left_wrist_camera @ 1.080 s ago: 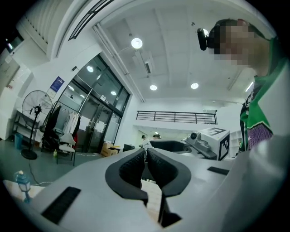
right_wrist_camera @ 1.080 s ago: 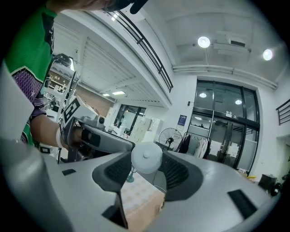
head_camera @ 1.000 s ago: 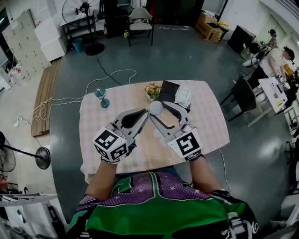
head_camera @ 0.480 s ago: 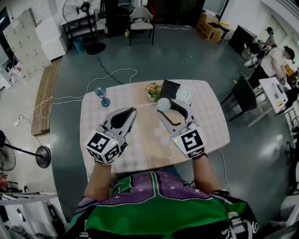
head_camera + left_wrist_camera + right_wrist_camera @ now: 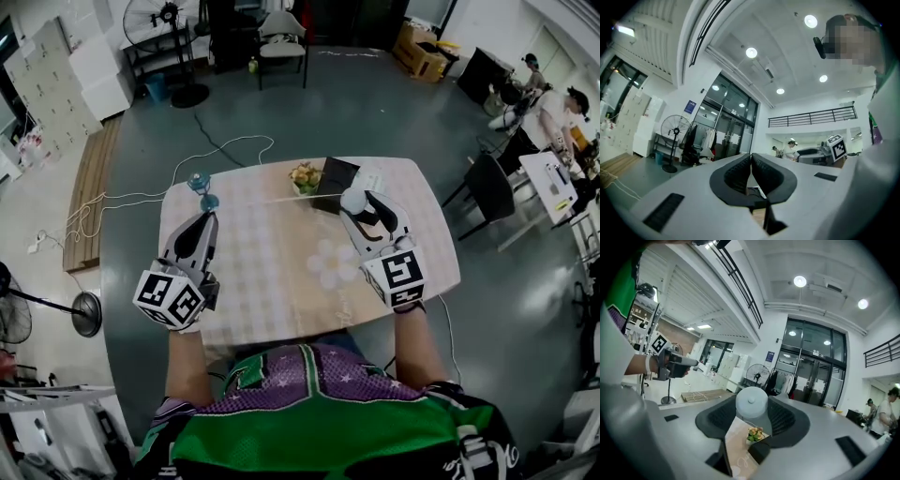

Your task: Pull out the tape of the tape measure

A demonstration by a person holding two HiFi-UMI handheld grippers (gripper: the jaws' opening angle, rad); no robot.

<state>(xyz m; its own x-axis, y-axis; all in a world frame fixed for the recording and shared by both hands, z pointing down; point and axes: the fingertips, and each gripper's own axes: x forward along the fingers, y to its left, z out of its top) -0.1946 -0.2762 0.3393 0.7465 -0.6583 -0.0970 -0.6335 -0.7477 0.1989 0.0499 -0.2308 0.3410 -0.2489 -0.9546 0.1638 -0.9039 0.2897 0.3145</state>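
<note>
The tape measure (image 5: 751,402), a round white case, is pinched between the pads of the right claw (image 5: 362,206), close to their tips. In the right gripper view it sits in the middle of the frame with a dark ribbed pad pressing on each side of it. In the head view the case shows right of centre, over the far part of the table (image 5: 281,309). It lies just below a black object (image 5: 336,174) and a white packet (image 5: 371,178) in the frame, and to the right of a small pot of flowers (image 5: 306,178). From the case a thin pale strip, apparently the tape (image 5: 291,201), runs toward the left of the frame. It is too faint to follow all the way. The left claw (image 5: 206,221) is well apart from the case, at the left side of the table, with its tips just below a blue glass (image 5: 200,186) in the frame. Its two pads are pressed together, as the left gripper view shows. Whether the end of the tape lies between them cannot be made out. Both claws point away from the person (image 5: 309,412), whose green and purple shirt fills the bottom of the head view. The table carries a pale checked cloth with a flower print near its middle.
</note>
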